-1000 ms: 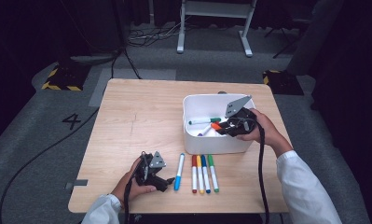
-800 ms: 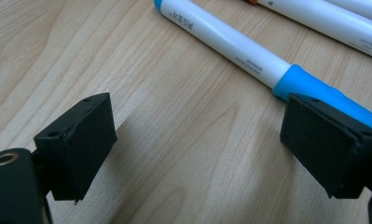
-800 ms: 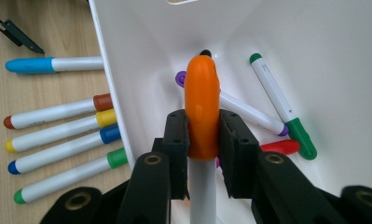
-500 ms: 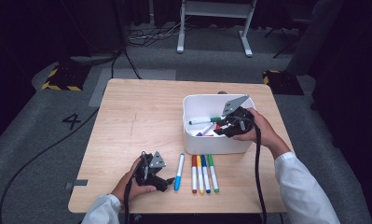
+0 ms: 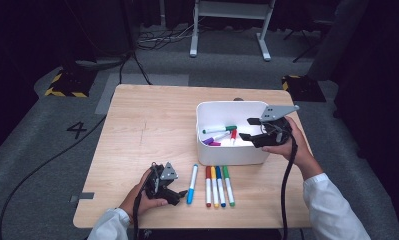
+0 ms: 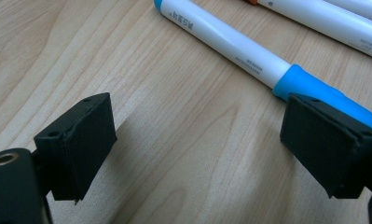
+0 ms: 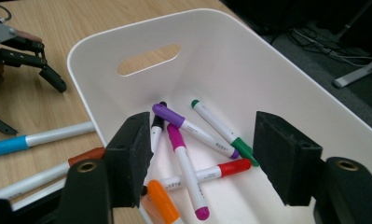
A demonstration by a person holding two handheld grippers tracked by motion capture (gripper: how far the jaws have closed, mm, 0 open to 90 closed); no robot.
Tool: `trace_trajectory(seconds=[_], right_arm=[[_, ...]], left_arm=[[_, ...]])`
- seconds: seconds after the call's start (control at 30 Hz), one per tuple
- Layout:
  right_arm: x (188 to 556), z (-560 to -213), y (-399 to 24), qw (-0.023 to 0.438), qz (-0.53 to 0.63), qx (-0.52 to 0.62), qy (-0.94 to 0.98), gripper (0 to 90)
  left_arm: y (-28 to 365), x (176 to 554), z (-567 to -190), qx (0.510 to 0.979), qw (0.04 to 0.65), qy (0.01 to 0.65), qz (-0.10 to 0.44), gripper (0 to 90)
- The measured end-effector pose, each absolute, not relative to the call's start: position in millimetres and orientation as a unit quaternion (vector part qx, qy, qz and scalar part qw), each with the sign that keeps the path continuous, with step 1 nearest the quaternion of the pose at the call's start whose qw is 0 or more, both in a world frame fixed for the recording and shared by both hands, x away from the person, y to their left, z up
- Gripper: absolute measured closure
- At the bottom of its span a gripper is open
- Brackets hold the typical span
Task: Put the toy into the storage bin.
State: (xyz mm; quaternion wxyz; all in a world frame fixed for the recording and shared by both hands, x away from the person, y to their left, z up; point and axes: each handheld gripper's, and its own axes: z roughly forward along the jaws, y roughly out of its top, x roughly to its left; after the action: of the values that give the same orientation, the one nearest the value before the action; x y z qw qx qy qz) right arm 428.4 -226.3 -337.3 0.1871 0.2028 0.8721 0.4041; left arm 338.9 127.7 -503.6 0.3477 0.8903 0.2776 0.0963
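The right claw (image 5: 252, 129) hangs over the white bin (image 5: 207, 150), its jaws just opened with nothing between them; markers (image 7: 188, 154) lie loose in the bin below. The left claw (image 5: 179, 195) rests spread on the worktop (image 5: 152, 125), one jaw just beside the blue marker (image 6: 249, 51).

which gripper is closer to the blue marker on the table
Left. The left gripper rests on the table with one jaw right beside the blue marker. The right gripper is over the white bin, jaws just opened, nothing between them.
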Motion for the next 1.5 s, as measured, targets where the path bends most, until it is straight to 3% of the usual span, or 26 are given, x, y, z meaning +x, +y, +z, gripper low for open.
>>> trace_trajectory(seconds=[0.43, 0.77, 1.07, 1.5], right_arm=[[385.0, -326.7, -262.7, 0.229, 0.435, 0.220, 0.843, 33.4], [356.5, -352.8, -269.3, 0.234, 0.430, 0.222, 0.843, 30.7], [339.2, -396.0, -261.8, 0.197, 0.430, 0.231, 0.850, 31.0], [348.5, -457.0, -210.8, 0.139, 0.394, 0.221, 0.881, 32.6]], left_arm=[[127.8, 338.9, -503.5, 0.891, 0.347, 0.277, 0.096, 10.4], [127.8, 338.9, -503.5, 0.891, 0.347, 0.277, 0.097, 10.4], [127.7, 338.7, -503.5, 0.890, 0.347, 0.278, 0.097, 10.5], [127.8, 338.8, -503.5, 0.890, 0.347, 0.278, 0.097, 10.5]])
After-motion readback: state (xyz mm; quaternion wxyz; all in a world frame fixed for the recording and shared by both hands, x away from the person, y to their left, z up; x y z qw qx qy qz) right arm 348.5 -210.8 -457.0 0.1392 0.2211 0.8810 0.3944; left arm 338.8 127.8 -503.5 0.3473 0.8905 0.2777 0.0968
